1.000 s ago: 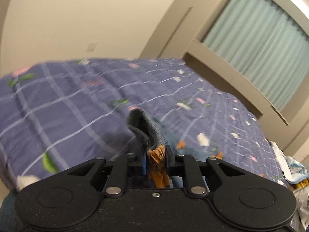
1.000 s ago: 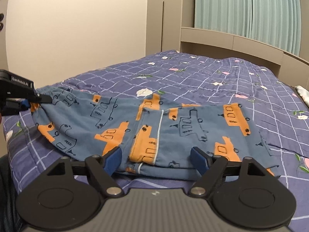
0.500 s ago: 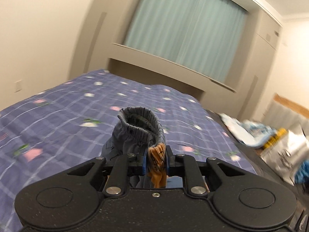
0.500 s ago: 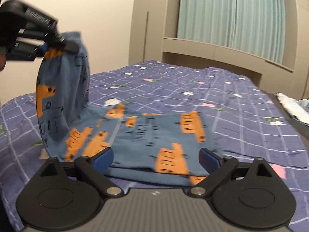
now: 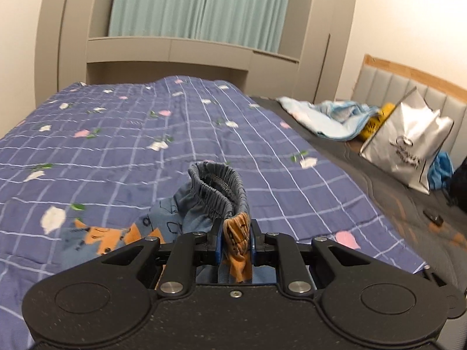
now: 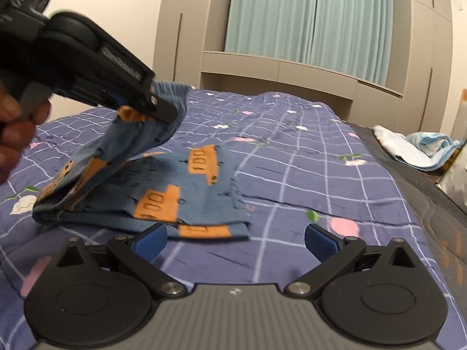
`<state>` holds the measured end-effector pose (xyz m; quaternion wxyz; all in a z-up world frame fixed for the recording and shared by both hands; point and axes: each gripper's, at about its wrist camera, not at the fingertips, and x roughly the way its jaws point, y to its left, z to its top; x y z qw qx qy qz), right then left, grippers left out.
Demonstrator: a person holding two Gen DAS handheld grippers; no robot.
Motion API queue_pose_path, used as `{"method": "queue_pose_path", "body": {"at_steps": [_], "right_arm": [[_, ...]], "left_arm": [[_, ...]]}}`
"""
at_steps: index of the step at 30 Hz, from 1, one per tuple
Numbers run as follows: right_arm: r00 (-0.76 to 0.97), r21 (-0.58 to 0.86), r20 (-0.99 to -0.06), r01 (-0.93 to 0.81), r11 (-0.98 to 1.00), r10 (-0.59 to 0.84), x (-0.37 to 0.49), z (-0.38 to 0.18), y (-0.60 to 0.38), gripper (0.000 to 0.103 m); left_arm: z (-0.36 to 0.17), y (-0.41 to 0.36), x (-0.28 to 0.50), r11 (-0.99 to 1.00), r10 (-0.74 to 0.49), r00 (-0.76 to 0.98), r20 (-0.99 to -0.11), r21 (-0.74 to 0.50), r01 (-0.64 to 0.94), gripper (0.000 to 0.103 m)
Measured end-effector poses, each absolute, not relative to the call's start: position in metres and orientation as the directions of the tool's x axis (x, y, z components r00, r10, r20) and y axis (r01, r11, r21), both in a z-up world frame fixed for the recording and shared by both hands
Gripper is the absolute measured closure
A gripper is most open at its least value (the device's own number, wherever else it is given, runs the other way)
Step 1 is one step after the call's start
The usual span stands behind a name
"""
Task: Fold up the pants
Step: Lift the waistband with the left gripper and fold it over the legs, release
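**One pair of pants, half lifted over itself on the bed**

A single pair of blue cotton pants (image 6: 163, 186) printed with orange vehicles lies on the purple checked bedspread (image 6: 306, 175) with small flower prints. Its lower layer is flat on the cover, while the gathered elastic waistband (image 5: 219, 186) is raised above it, so the upper layer slopes up from a fold at the left.

Two grippers show. The black left gripper (image 5: 235, 240) has its blue-padded jaws drawn narrow, pinching the waistband with an orange patch of cloth between them. The grey-and-black right gripper (image 6: 235, 237) stands wide apart and holds nothing; its left fingertip (image 6: 151, 237) is just beside the pants' near hem.

At the bed's far right lie one crumpled pale blue cloth (image 5: 329, 116) and one silver shopping bag (image 5: 408, 143).
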<state>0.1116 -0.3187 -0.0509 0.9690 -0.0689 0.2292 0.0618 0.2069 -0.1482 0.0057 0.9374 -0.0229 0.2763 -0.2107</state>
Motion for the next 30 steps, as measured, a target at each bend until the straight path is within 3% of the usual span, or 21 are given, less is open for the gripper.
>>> {"method": "queue_pose_path", "body": {"at_steps": [6, 13, 16, 19, 23, 30], "right_arm": [[0.884, -0.067, -0.459, -0.134, 0.989, 0.089, 0.11, -0.054, -0.328, 0.0], [0.877, -0.062, -0.473, -0.126, 0.99, 0.082, 0.11, -0.056, -0.329, 0.0], [0.874, -0.07, -0.481, -0.126, 0.99, 0.077, 0.111, -0.058, -0.327, 0.0], [0.869, -0.081, -0.49, -0.126, 0.989, 0.07, 0.114, -0.06, -0.325, 0.0], [0.867, -0.093, -0.495, -0.123, 0.988, 0.061, 0.115, -0.061, -0.323, 0.0], [0.868, -0.107, -0.495, -0.106, 0.988, 0.04, 0.115, -0.061, -0.321, 0.0]], "left_arm": [[-0.02, -0.165, 0.223, 0.901, -0.421, 0.695, -0.583, -0.18, 0.395, 0.081], [-0.025, -0.159, 0.225, 0.864, -0.501, 0.641, -0.581, -0.29, 0.412, 0.053], [-0.019, -0.151, 0.22, 0.85, -0.526, 0.647, -0.552, -0.326, 0.413, 0.032], [-0.01, -0.138, 0.21, 0.845, -0.535, 0.669, -0.516, -0.35, 0.405, 0.023], [-0.006, -0.115, 0.196, 0.887, -0.455, 0.741, -0.493, -0.329, 0.326, 0.004], [-0.019, -0.073, 0.181, 0.958, -0.272, 0.803, -0.531, -0.225, 0.175, 0.001]]}}
